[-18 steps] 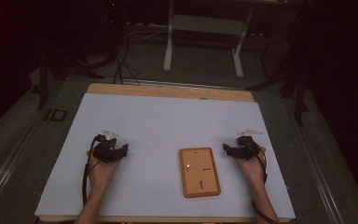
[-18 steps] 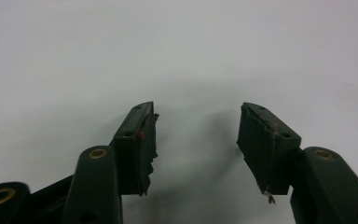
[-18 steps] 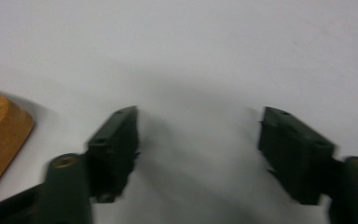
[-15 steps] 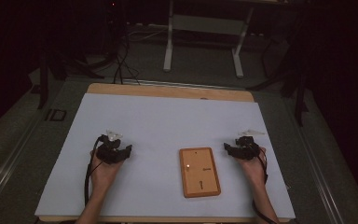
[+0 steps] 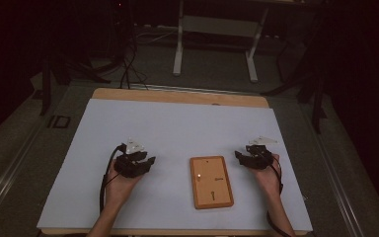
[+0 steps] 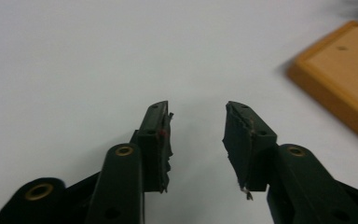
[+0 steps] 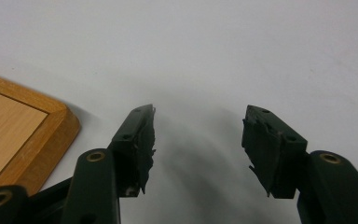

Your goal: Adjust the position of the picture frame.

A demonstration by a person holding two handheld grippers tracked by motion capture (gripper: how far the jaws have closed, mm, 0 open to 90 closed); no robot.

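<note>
The wooden board (image 5: 211,181) lies flat on the white counter (image 5: 177,128) between my grippers. Left of the board, my left gripper (image 5: 145,162) has jaws parted, empty. Right of it, my right gripper (image 5: 239,156) gapes wider, empty.

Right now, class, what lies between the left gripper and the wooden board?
Nothing: in the high view, bare white table cover separates the left gripper from the wooden board.
</note>
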